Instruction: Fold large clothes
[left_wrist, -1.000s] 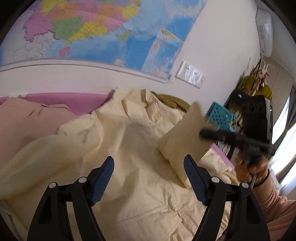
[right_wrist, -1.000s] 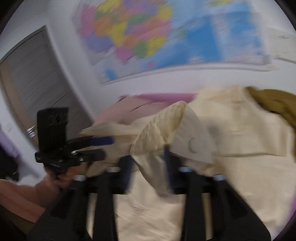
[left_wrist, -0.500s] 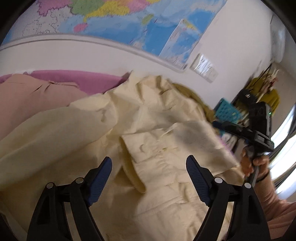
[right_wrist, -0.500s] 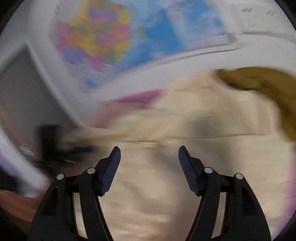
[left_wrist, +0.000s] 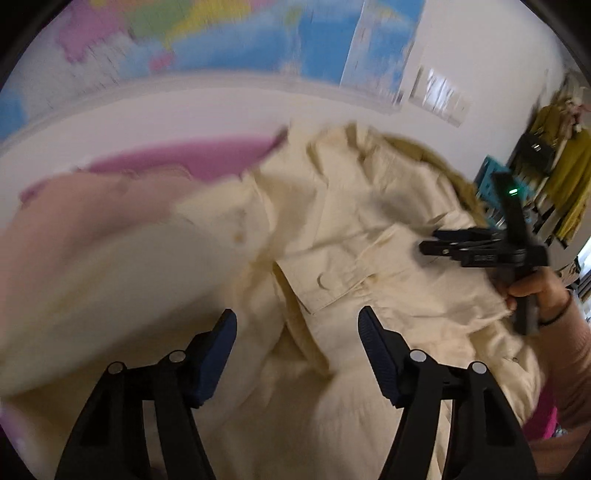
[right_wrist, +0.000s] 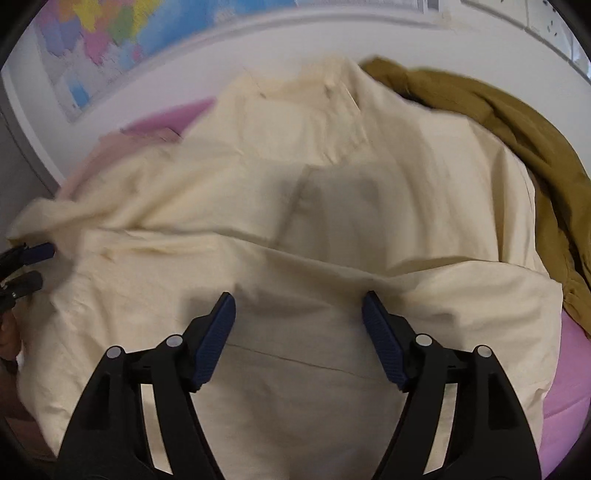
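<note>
Both tongs, left (left_wrist: 295, 345) and right (right_wrist: 297, 332), are held spread and empty; the sleeve (left_wrist: 369, 273) pinched a second ago has been released across the cream shirt (right_wrist: 295, 221) on the bed (right_wrist: 569, 398), one fold done.

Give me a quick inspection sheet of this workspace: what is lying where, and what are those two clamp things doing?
Surface: pink bed sheet, mostly covered by clothing.
Job's things: large cream cotton jacket spread out, sleeve cuff laid across its front; flap pocket facing up.
Clutter: mustard-brown garment bunched beside the jacket's far right; pale pink garment on its left.
Grippers: left gripper open above the jacket, holding nothing; right gripper open, empty.
Cables: nothing seen.
Surroundings: coloured wall map, white wall switch plate, clothes rack with yellow garments, teal plastic basket.
</note>
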